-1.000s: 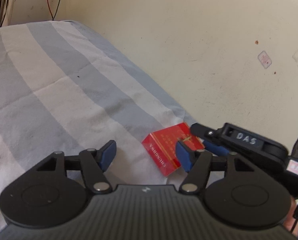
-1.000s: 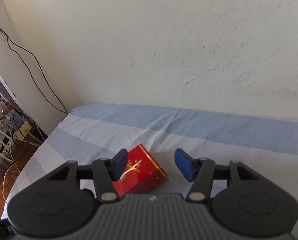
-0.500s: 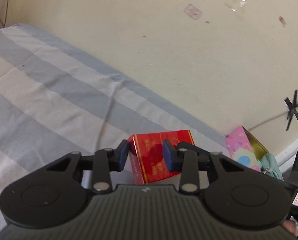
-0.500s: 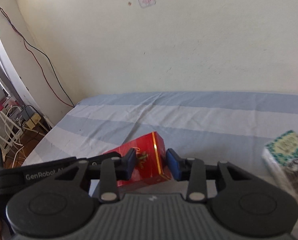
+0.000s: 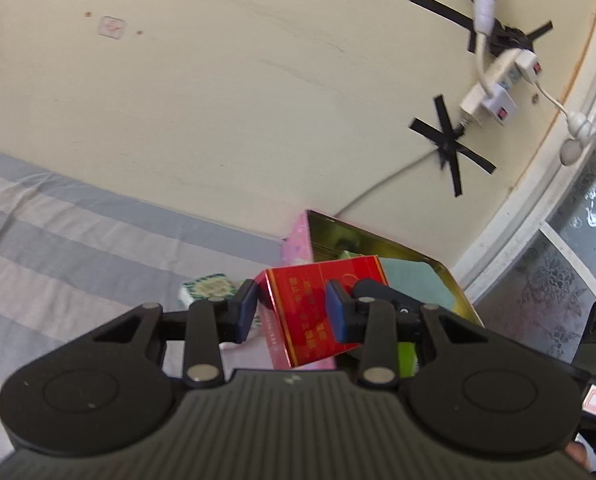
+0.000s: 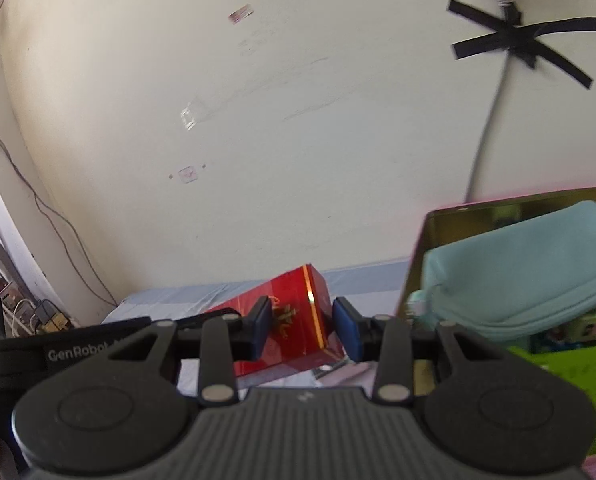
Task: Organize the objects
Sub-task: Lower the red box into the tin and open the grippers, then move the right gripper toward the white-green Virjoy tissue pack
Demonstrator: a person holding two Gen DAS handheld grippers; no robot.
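Since half a second ago the glossy red rectangular cardboard carton (image 5: 318,312) has been carried up off the blue-and-white striped bed sheet (image 5: 78,240) and across toward the pink box with a shiny gold lining (image 5: 298,240), which now fills far more of both views. The left tongs (image 5: 292,312) are clamped on the carton, their blue pads (image 5: 245,312) pressing two opposite sides near one end. The right tongs (image 6: 304,326) are clamped on the same carton (image 6: 294,320) from the other end, with the blue pads (image 6: 261,322) against the face that carries a gold emblem and a gold band. So both tongs hold the one carton, which hangs tilted in the air, clear of the sheet, just in front of the pink box's (image 6: 422,248) near corner.

Inside the box lies a soft pale-teal fabric pouch (image 6: 530,264), and below it a lime-green printed package (image 6: 570,364). In the left view a small white packet with a green-and-blue pattern (image 5: 208,288) rests on the sheet just beside the box. Behind everything stands a cream wall (image 5: 218,100) with black tape crosses (image 5: 452,144) holding a white cable (image 5: 378,192) and white power adapters (image 5: 494,92).
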